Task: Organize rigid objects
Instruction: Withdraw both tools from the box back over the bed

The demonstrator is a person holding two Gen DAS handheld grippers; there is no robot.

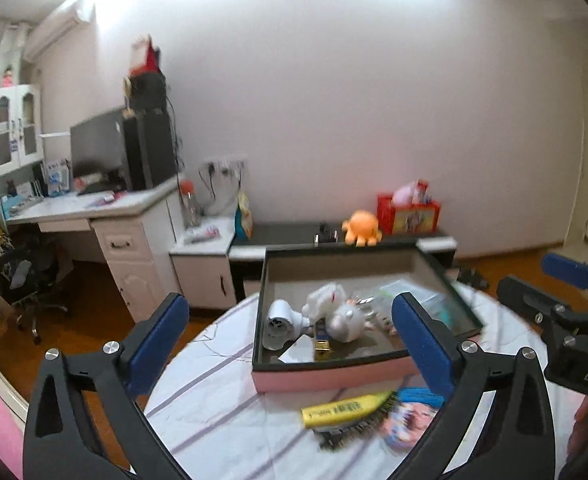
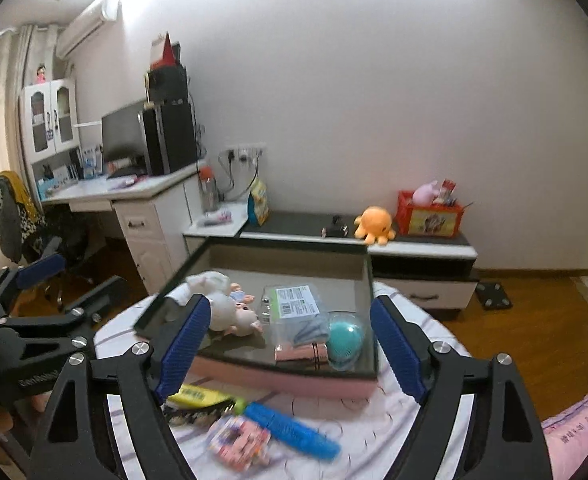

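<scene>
Bedroom table [image 1: 213, 392]: both grippers, left [image 1: 294, 340] and right [image 2: 289, 344], released, empty above pink box [image 2: 294, 384]; next, grab yellow brush [image 1: 346, 408].

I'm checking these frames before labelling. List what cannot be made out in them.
- Yellow brush: label blurred in the left wrist view; in the right wrist view the right gripper finger covers one end.
- Blue comb: left wrist view shows only an end; the left gripper finger hides the rest.
- Small toys in the pink box: heaped and blurred, kinds unclear.
- Packet label: print too small.
</scene>
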